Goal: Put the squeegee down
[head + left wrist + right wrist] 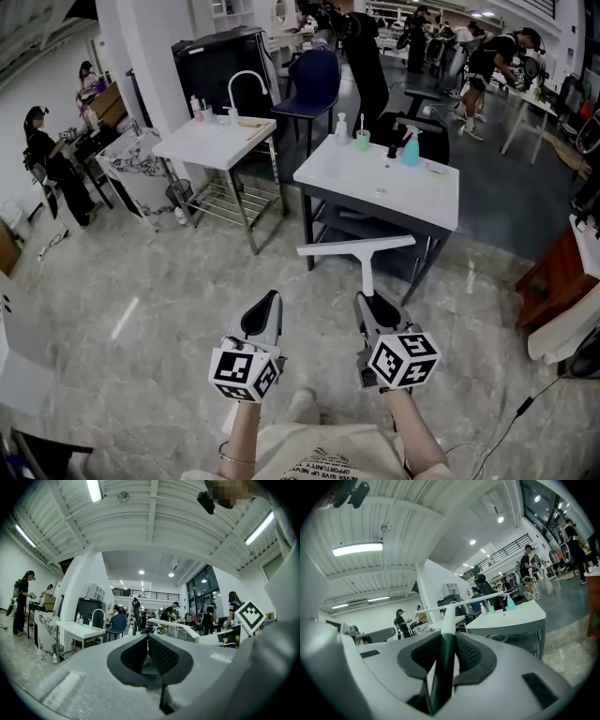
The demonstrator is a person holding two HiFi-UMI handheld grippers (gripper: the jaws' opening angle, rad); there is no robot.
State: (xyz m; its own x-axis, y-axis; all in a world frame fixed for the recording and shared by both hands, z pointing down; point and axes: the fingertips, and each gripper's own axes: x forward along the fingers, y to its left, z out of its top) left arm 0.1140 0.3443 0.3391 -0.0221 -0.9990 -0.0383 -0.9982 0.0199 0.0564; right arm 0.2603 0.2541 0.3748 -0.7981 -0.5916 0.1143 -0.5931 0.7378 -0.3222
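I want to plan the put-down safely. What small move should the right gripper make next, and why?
Probably carry the squeegee forward to the white table. The right gripper is shut on its handle, and it hangs in the air over the floor, short of the table; opening now would likely drop it.

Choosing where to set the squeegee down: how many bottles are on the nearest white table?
2: a clear pump bottle at the far edge, left of the green cup, and a teal spray bottle right of it. None seems hidden.
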